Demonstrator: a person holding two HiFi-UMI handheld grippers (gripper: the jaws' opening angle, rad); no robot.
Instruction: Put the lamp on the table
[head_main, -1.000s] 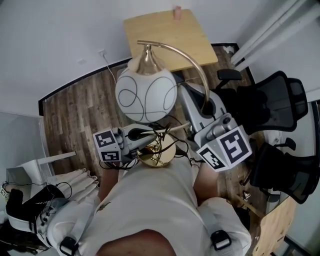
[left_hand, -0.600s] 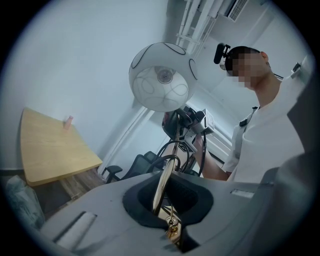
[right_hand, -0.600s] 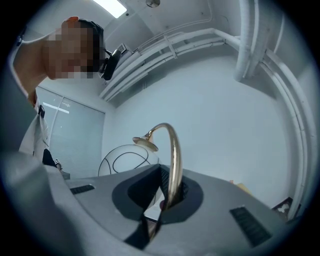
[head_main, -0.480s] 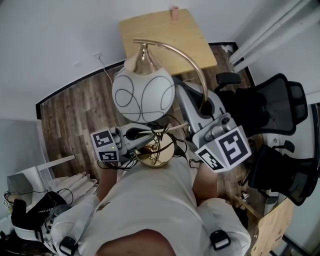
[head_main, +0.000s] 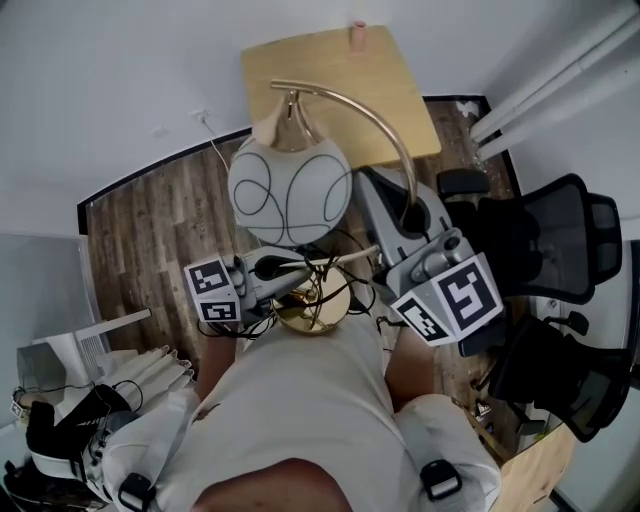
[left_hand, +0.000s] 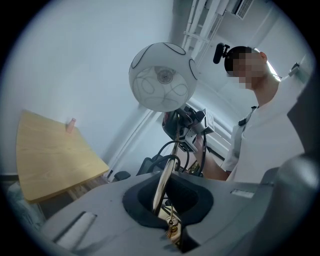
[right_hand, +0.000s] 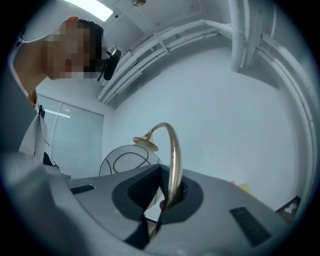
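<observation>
Left gripper (left_hand: 163, 201) clamped on lamp (head_main: 290, 190) stem near the base. Right gripper (right_hand: 168, 196) clamped higher up the arc. Two-point hold probably stops the heavy shade swinging. Lamp airborne at chest, table (head_main: 335, 70) ahead, not reached.

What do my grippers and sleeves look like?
Left gripper and right gripper: grey moulded bodies with dark jaw recesses, each carrying a white cube of black square markers. You wear a white short-sleeved shirt.
</observation>
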